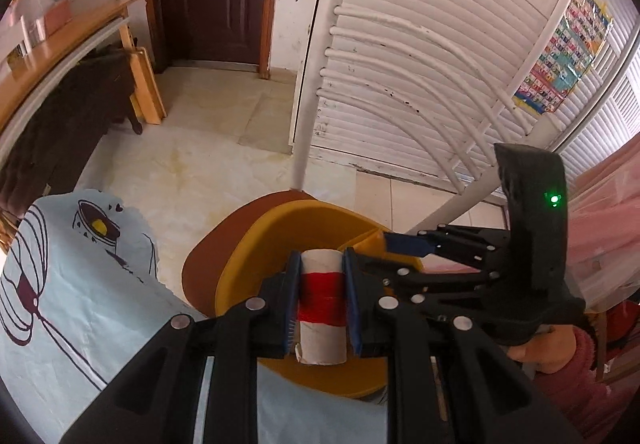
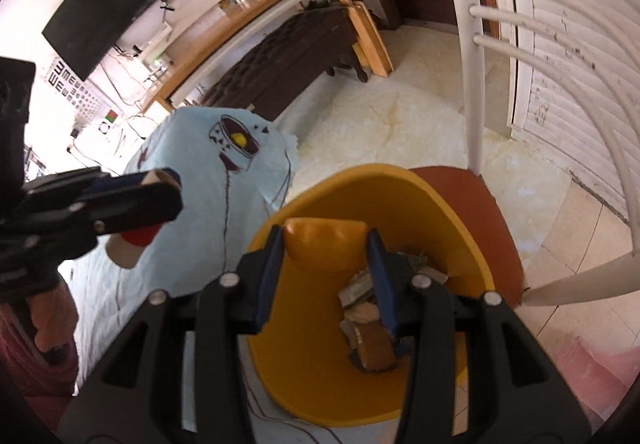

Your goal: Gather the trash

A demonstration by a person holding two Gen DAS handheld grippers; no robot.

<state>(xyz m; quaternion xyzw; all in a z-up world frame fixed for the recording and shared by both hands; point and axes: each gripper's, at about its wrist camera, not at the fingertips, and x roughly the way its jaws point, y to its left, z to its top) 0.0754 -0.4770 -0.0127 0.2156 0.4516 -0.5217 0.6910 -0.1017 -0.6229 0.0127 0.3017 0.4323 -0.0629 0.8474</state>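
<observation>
Presently: left gripper (image 1: 322,298) clamped on a short white cardboard tube with a red band of thread or tape round its middle (image 1: 322,306), blue pads flat against its sides. Tube upright between the pads, held over the near rim of the yellow plastic bin (image 1: 256,240); judged to be poised for a drop into it.

Right gripper (image 2: 325,271) with jaws part-open around a raised yellow handle-like tab on the bin's rim (image 2: 325,240); cannot tell whether pads actually press on it. Likely purpose: steadying or tilting the bin toward the tube.

Bin contents, seen in the right wrist view: crumpled paper and cardboard scraps, brownish and grey (image 2: 366,318), lying at the bottom. So some trash already collected.

Bin standing against a table draped in pale blue cloth with dark line drawings (image 1: 80,284), and beside a round reddish-brown chair seat (image 2: 472,204) with white curved metal bars (image 2: 476,64).

Materials: bin smooth, glossy, rounded wall. Tube matte, rigid, edge slightly frayed at the lower end. Cloth thin, creased. Floor of pale glossy tile (image 1: 224,148).

Pink fuzzy sleeve (image 1: 568,376) visible behind the right gripper's handle.
</observation>
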